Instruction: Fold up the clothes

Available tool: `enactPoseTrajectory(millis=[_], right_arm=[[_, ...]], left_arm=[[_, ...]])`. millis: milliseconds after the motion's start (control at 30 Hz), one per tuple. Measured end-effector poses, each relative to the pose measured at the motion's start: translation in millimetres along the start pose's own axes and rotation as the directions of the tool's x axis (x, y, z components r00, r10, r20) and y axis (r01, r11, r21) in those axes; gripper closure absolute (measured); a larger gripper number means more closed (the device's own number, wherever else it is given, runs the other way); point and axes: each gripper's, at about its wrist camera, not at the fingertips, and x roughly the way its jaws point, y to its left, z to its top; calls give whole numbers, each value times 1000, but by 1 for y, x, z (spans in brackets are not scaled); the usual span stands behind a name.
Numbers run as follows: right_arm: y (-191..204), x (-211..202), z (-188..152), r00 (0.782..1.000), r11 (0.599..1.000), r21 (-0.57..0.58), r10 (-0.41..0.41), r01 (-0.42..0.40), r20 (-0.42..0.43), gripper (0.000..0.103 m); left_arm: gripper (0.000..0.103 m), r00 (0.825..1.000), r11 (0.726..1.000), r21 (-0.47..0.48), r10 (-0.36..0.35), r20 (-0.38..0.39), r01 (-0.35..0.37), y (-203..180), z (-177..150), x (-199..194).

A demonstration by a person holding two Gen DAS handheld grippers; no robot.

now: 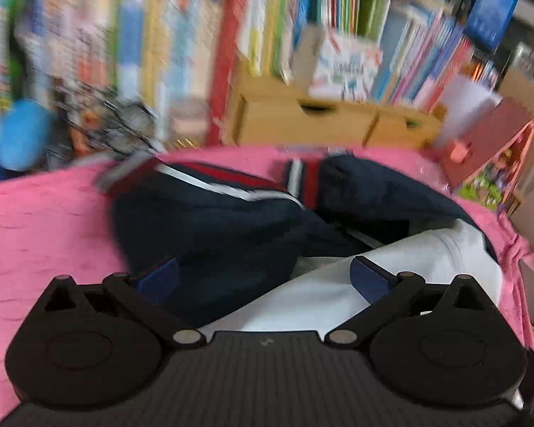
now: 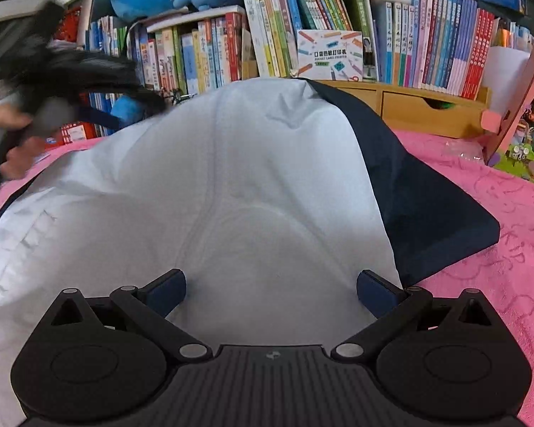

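Navy-and-white garment (image 2: 231, 185) heaped on pink cover (image 2: 498, 249) (left view blurred), right gripper (image 2: 270, 286) fingers wide over white cloth, left gripper (image 1: 263, 277) fingers wide, holding nothing

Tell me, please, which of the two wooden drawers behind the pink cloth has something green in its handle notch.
The right drawer: a bit of green shows in its notch. The left drawer shows none, though the garment hides part of it.

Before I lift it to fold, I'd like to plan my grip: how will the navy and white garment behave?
The garment will probably drape and sag, since it already lies in soft wrinkles. It looks thin, so likely light. The pink cover under it seems textured, so pushing may bunch it rather than slide it.
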Motion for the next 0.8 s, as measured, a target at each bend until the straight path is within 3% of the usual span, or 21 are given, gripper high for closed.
enactPoseTrajectory(millis=[133,200,433,800], right_arm=[[1,1,1,1000,1000,0,-3,3,-5,0],[1,1,1,1000,1000,-6,-4,4,-8,0],[2,1,2,1000,1000,-20,2,-3,-16,0],[2,2,4,1000,1000,-9,12,-12,-17,0]], left_arm=[[0,985,992,12,125,-123,-124,-15,4,49],[0,974,988,2,153,-166,-154,-16,3,67],[0,978,981,25,196,-74,-195,-18,-8,70],[3,973,971,-96,223,53,-217,-17,-9,71]])
